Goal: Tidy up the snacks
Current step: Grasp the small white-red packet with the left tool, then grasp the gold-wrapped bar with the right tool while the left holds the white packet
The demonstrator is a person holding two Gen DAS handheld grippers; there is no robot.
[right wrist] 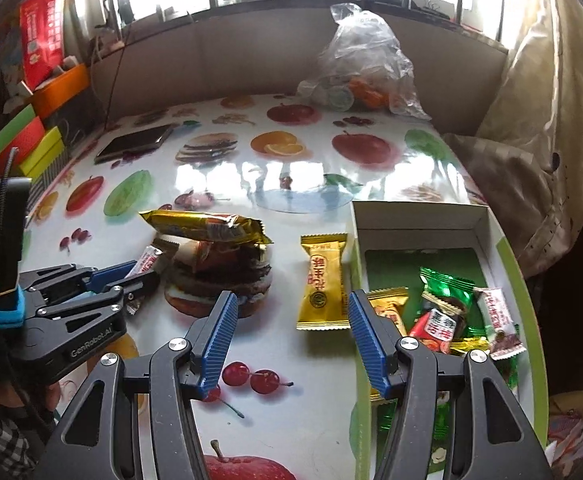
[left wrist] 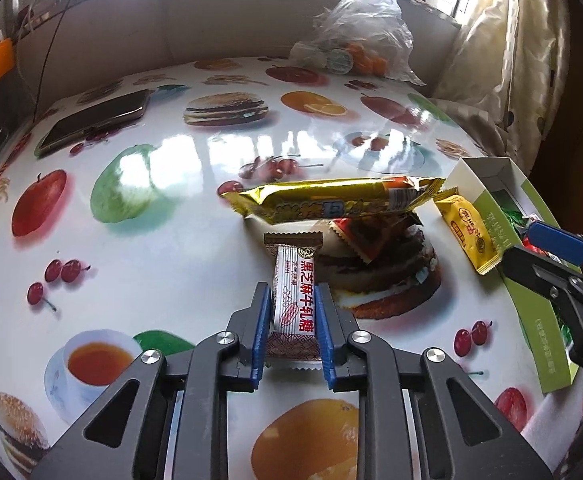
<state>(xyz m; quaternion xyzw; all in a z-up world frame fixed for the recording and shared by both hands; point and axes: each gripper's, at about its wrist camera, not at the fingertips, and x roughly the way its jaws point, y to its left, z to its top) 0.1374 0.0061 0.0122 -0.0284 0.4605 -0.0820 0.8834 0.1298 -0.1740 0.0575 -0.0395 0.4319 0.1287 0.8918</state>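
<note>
Left gripper (left wrist: 293,300) clamps white nougat bar (left wrist: 294,300) on table (left wrist: 171,260); right gripper (right wrist: 291,336) gapes empty beside box (right wrist: 507,248).

The nougat candy (left wrist: 294,308) lay on the table (left wrist: 171,248), clamped between the left gripper (left wrist: 292,304) pads, just before a pile topped by a long wafer bar (left wrist: 331,200). Right of the pile lay a small candy packet (right wrist: 323,284), then the open box (right wrist: 487,220) holding several wrapped snacks (right wrist: 443,312). A phone (left wrist: 95,120) sat far left; a plastic bag (left wrist: 359,36) stood behind.
</note>
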